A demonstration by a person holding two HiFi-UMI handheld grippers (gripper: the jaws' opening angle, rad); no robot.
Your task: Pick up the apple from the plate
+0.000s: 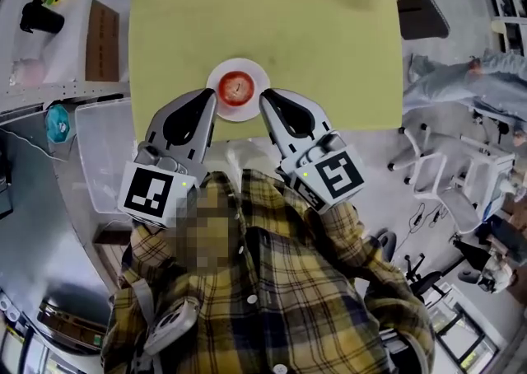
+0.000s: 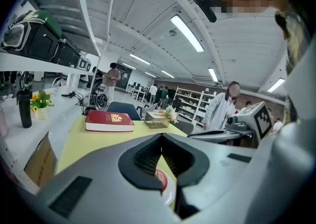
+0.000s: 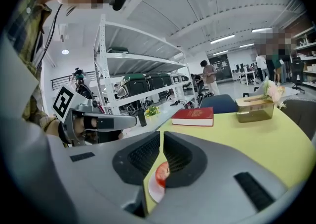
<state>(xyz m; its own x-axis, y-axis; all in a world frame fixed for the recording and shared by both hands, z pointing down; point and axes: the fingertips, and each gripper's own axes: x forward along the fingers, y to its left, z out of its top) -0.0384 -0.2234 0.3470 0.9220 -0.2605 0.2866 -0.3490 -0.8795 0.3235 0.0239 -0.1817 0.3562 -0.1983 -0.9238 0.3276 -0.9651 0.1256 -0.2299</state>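
Head view: shows the apple (image 1: 237, 86) on the white plate (image 1: 219, 76), near the yellow-green table's (image 1: 329, 51) 6 o'clock edge, with left gripper (image 1: 212, 100) at the plate's 8 o'clock and right gripper (image 1: 265, 100) at 4.
Left gripper view: clenched on nothing, apple beyond at 6 o'clock.
Right gripper view: also clenched and empty, apple beyond at 6 o'clock.
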